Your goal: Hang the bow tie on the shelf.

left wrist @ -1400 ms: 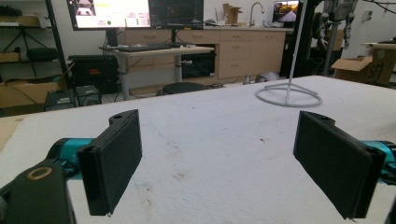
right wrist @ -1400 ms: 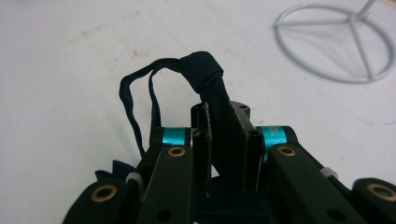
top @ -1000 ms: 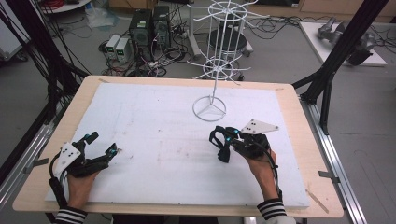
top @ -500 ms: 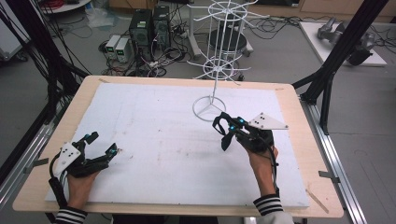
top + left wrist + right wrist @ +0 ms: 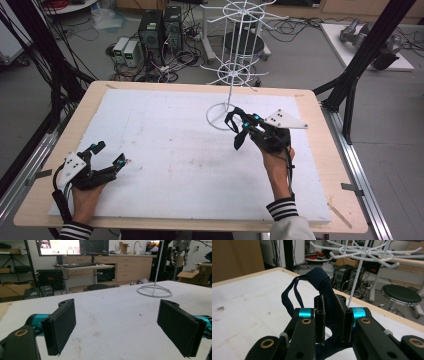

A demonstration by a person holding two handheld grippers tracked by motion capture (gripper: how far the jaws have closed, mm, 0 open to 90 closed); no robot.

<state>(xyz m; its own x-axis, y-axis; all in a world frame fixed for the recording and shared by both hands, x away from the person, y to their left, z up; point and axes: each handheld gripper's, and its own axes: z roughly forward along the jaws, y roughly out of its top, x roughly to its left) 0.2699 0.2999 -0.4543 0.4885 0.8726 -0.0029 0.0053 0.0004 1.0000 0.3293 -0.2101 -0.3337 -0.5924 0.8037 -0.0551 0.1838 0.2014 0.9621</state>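
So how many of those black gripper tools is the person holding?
2: the left gripper rests open near the table's front-left corner; the right gripper, beside the white wire rack, pinches a dark blue strap.

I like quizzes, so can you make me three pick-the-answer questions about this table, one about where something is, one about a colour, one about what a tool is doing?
1. Where does the white wire hook rack stand?
A. far side of the table
B. beside the left tool
C. on the floor

2. What colour is the knotted fabric strap?
A. red
B. dark blue
C. yellow

3. How is the left tool?
A. shut on the strap
B. open, holding nothing
C. gripping the rack

Answers: 1 A, its ring base sits on the white foam pad. 2 B, seen in the right tool. 3 B, its jaws stand wide apart.
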